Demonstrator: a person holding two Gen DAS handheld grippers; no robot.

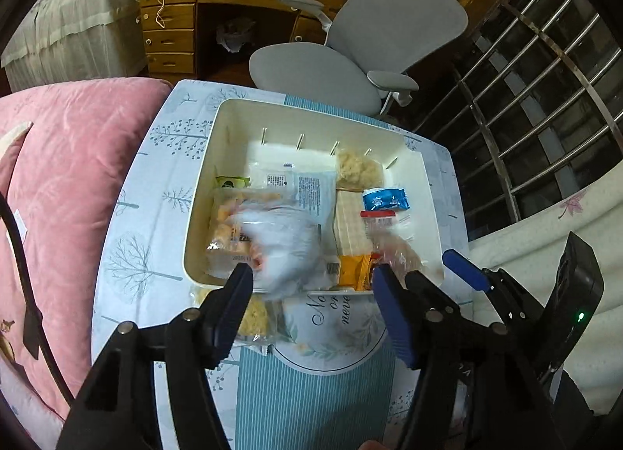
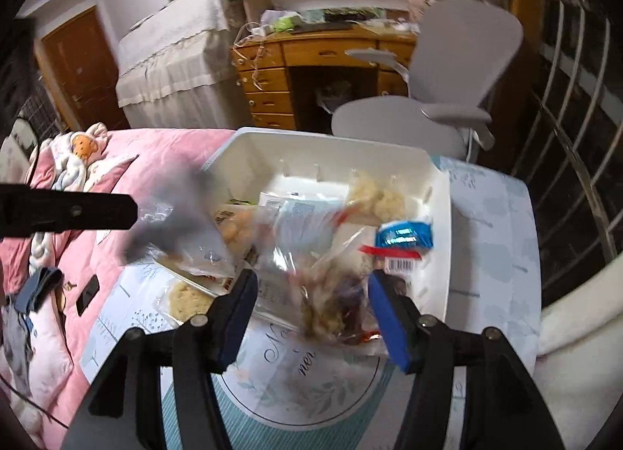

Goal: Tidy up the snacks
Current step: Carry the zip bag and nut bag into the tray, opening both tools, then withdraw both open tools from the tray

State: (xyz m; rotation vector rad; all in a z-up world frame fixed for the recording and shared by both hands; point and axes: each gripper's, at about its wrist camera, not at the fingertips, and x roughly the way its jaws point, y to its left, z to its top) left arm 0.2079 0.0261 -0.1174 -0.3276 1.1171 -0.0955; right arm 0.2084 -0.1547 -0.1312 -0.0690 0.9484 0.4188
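Note:
A white bin [image 1: 202, 193] stands on the tree-print table [image 1: 132, 255] and holds several snack packets, among them a blue one [image 1: 383, 200] and an orange one [image 1: 354, 270]. My left gripper [image 1: 311, 294] hovers over the bin's near rim, jaws apart. A blurred clear packet [image 1: 280, 251] lies just beyond its tips, with neither pad pressing on it. In the right wrist view my right gripper [image 2: 311, 294] stands open over the same bin [image 2: 440, 216]. A blurred clear packet of yellowish pieces [image 2: 331, 302] sits between its fingers, with a gap on its left side.
A packet of yellow crisps [image 1: 253, 317] lies on the table outside the bin's near left corner. A pink quilt [image 1: 70, 177] borders the table on the left. A grey office chair [image 1: 370, 41] and a wooden desk [image 1: 171, 25] stand behind, window bars [image 1: 545, 99] to the right.

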